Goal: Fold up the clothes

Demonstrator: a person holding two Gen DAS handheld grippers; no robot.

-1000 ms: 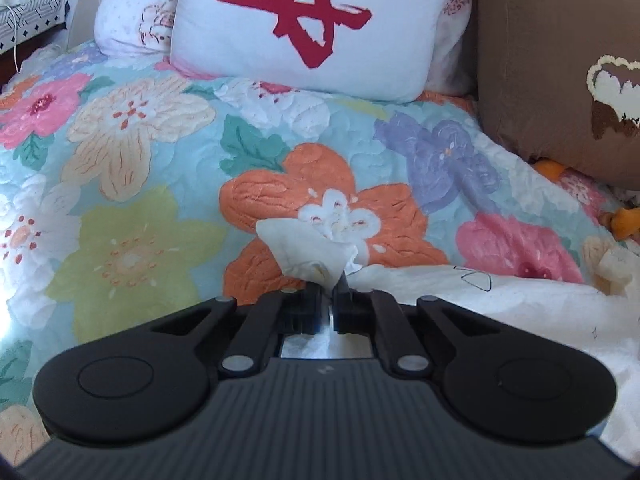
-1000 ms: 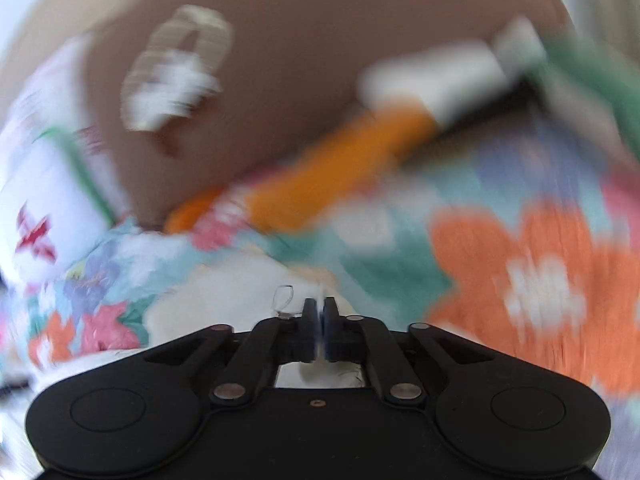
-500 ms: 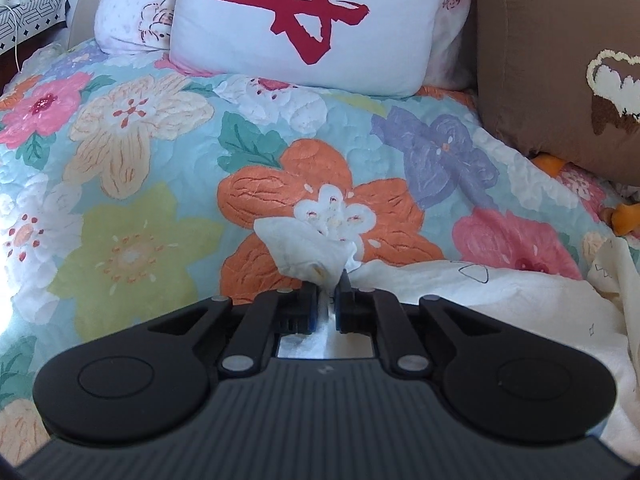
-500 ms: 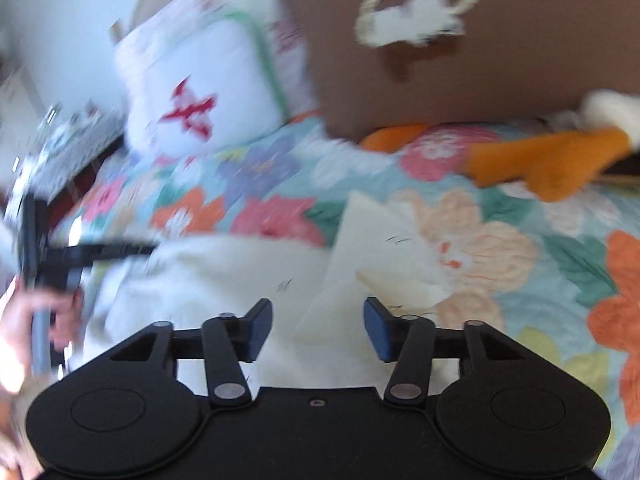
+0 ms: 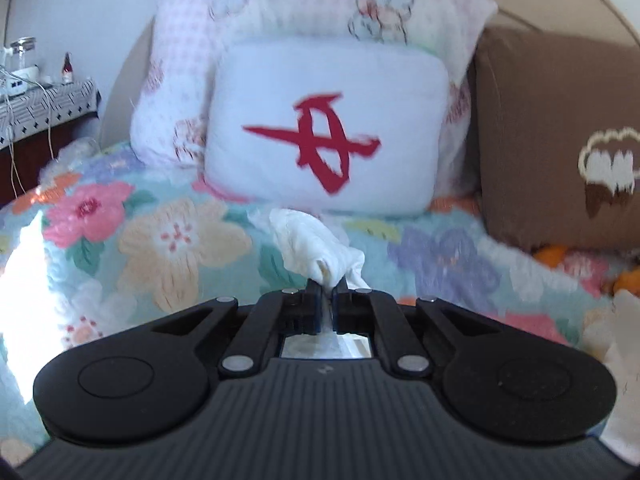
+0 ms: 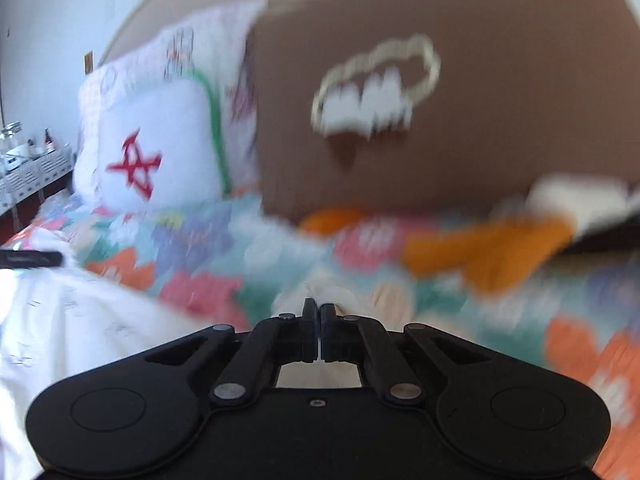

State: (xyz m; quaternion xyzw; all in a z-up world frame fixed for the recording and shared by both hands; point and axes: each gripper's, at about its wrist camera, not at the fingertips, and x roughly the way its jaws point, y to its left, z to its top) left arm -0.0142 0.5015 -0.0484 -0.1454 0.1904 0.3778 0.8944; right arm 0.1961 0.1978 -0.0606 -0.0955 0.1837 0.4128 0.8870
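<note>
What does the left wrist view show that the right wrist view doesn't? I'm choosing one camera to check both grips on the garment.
Only the left wrist view: the left gripper shut on a bunched corner of the white garment, sharply.

Only the right wrist view: the right gripper, whose jaws have just been closing, now shut on a cream fold of the same garment, blurred; the orange plush toy in full.

Both: the floral quilt, the white cushion with the red mark, the brown cushion.

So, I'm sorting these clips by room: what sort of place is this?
Most likely a bedroom: a bed under a floral quilt, pillows such as the white pillow with a red mark against a curved headboard, and a side table.
</note>
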